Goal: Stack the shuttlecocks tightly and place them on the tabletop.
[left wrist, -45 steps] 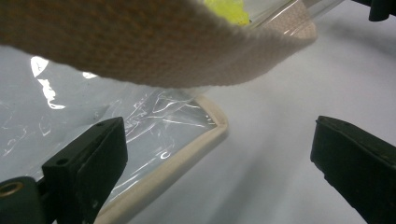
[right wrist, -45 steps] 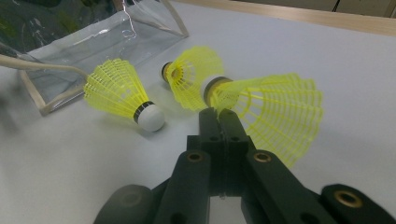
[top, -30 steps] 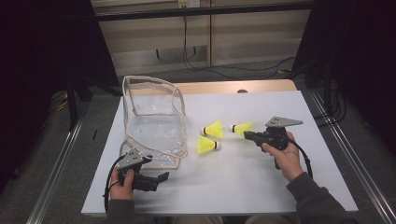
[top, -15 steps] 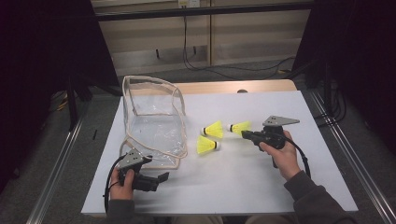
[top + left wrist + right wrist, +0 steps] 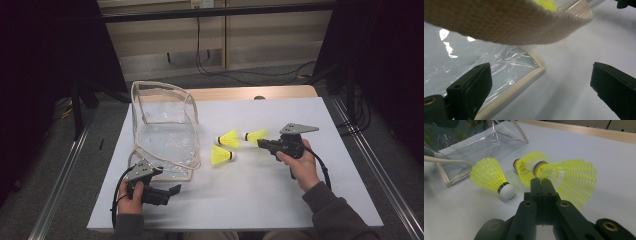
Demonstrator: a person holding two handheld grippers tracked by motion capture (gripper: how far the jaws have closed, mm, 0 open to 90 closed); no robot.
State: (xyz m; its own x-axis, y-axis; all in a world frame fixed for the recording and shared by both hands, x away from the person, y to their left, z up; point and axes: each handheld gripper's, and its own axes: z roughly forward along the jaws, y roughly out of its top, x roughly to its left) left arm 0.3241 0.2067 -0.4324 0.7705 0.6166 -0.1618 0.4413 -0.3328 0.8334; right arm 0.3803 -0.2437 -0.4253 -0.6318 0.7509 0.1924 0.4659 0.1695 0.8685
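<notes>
Three yellow shuttlecocks lie mid-table: one (image 5: 229, 138), one with a white cork (image 5: 221, 156), and one (image 5: 255, 135) nearest my right gripper (image 5: 260, 143). In the right gripper view that gripper (image 5: 541, 181) is shut and empty, its tip against the skirt of the nearest shuttlecock (image 5: 571, 180). The white-corked one (image 5: 491, 177) and the third (image 5: 525, 166) lie just beyond. A clear bag with beige trim (image 5: 165, 131) stands open at the left. My left gripper (image 5: 173, 190) is open near the bag's front corner. In the left gripper view its jaws (image 5: 541, 82) are wide apart around the trim corner (image 5: 535, 71).
A beige strap of the bag (image 5: 499, 25) hangs across the top of the left gripper view. The white table top (image 5: 260, 200) ends close to the person. A wooden strip (image 5: 240, 93) runs along the far edge, with dark floor and cables beyond.
The left gripper has slid slightly toward the near table edge. The right gripper has barely shifted, its tip staying by the shuttlecocks.
</notes>
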